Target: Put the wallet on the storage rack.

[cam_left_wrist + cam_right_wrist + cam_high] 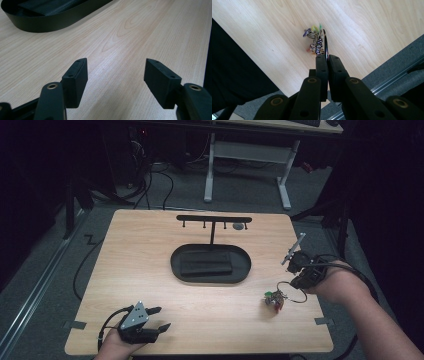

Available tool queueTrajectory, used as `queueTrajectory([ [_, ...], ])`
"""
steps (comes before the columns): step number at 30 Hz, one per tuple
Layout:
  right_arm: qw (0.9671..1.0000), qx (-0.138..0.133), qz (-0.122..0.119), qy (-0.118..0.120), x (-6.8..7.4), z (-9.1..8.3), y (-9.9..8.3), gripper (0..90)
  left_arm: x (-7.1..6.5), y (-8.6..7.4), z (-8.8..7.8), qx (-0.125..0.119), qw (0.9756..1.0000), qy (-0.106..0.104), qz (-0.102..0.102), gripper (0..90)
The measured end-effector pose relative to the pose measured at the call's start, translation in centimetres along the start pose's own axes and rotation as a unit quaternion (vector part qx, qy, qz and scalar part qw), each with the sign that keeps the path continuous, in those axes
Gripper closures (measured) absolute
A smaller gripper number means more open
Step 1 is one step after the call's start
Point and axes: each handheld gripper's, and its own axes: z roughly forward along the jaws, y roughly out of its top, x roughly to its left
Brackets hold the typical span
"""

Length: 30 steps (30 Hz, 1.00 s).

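Dark room all around, cables on the grey floor and a white desk frame at the back, and in front of me one pale wooden table (150,270). Biggest thing on it is one black oval tray (211,263) near the middle, with a dark flat block lying inside it, and a black rack (214,219) rising on a post from the tray's far rim, several small pegs hanging under its bar, which I'd guess are there to hang things on. Now to my hands, two tools, one each. My left gripper (157,318) rests low at the near left corner, jaws spread wide over bare wood and holding nothing; it looks parked out of the way. My right gripper (299,281) is at the right edge, and in its own view the jaws are pinched together on the thin wire ring (326,47) of one key bunch (274,299). The colourful keys and tags hang from that ring by the table's right side, close to or touching the wood, I can't tell which. Gripping the ring leaves the loop free, I reckon for a peg.
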Motion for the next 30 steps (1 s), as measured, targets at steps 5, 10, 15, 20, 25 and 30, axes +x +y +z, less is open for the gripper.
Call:
queueTrajectory([
  [5, 0.9999, -0.006, 0.006, 0.007, 0.0, -1.5, 0.4, 87.8, 0.1, 0.0, -0.2, -0.009, 0.9998, 0.016, -0.001, 36.3],
  [10, 0.9998, -0.012, 0.013, 0.013, 0.0, -2.7, 0.7, 87.8, 0.6, -0.1, -0.6, -0.019, 0.9979, 0.059, -0.017, 33.1],
  [15, 0.9994, -0.021, 0.024, 0.015, -0.3, -3.3, 0.9, 87.7, 1.2, -0.4, -0.9, -0.016, 0.9945, 0.096, -0.040, 30.6],
  [20, 0.9991, -0.026, 0.030, 0.012, -0.8, -3.4, 1.1, 87.8, 1.7, -0.8, -1.1, -0.016, 0.9931, 0.101, -0.057, 26.9],
  [25, 0.9989, -0.028, 0.035, 0.012, -1.4, -3.3, 1.7, 87.8, 1.6, -0.8, -1.3, -0.020, 0.9932, 0.101, -0.055, 28.7],
  [30, 0.9989, -0.029, 0.035, 0.011, -2.1, -3.0, 2.6, 87.7, 1.6, -0.8, -1.2, -0.015, 0.9941, 0.094, -0.051, 28.3],
])
